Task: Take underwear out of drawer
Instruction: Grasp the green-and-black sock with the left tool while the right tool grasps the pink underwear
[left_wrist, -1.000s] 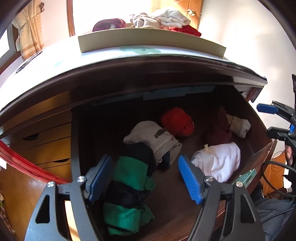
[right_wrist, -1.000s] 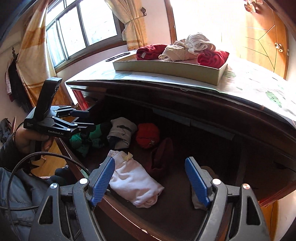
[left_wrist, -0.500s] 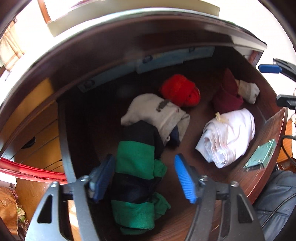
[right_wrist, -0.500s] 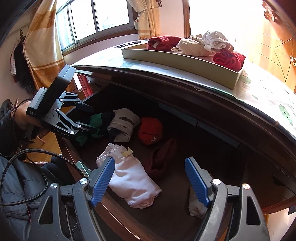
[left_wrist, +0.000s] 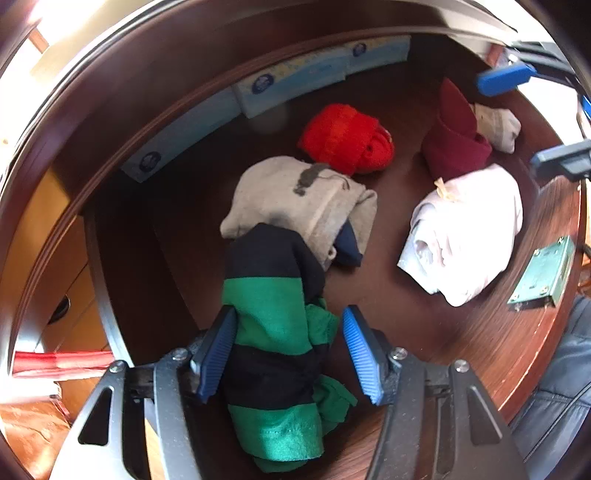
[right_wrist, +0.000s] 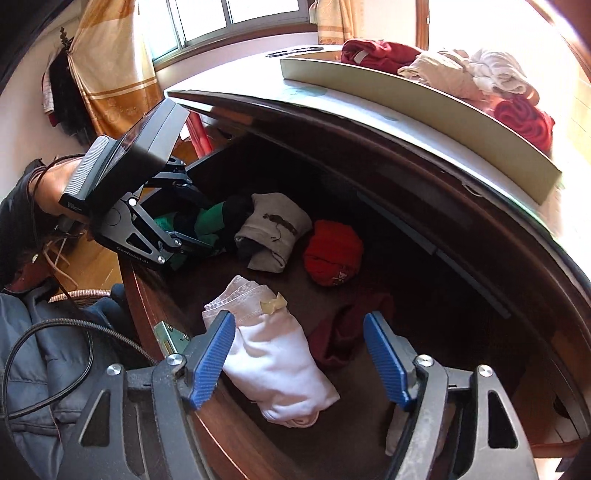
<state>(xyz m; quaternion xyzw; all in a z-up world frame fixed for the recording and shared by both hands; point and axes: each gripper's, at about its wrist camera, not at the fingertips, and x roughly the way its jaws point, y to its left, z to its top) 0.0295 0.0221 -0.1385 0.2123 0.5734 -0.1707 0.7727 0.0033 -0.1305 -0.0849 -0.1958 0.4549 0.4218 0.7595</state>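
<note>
The open dark wood drawer (left_wrist: 424, 317) holds several rolled pieces of underwear. A green and black striped roll (left_wrist: 275, 332) lies at the front left, and my open left gripper (left_wrist: 288, 350) straddles it, a blue pad on each side. Behind it lie a grey roll (left_wrist: 295, 199), a red roll (left_wrist: 343, 138), a maroon piece (left_wrist: 454, 144) and a white roll (left_wrist: 465, 236). My right gripper (right_wrist: 299, 358) is open and empty above the white roll (right_wrist: 273, 362) at the drawer's front edge. The left gripper (right_wrist: 177, 236) also shows in the right wrist view.
A shallow tray (right_wrist: 406, 99) with more folded garments stands on the dresser top. Blue packets (left_wrist: 288, 85) line the drawer's back wall. A metal lock plate (left_wrist: 543, 273) sits on the drawer front. A window and curtain (right_wrist: 110, 62) are at the left.
My left gripper has dropped into the drawer and its pads now flank the green and black roll. My right gripper has moved closer over the white roll.
</note>
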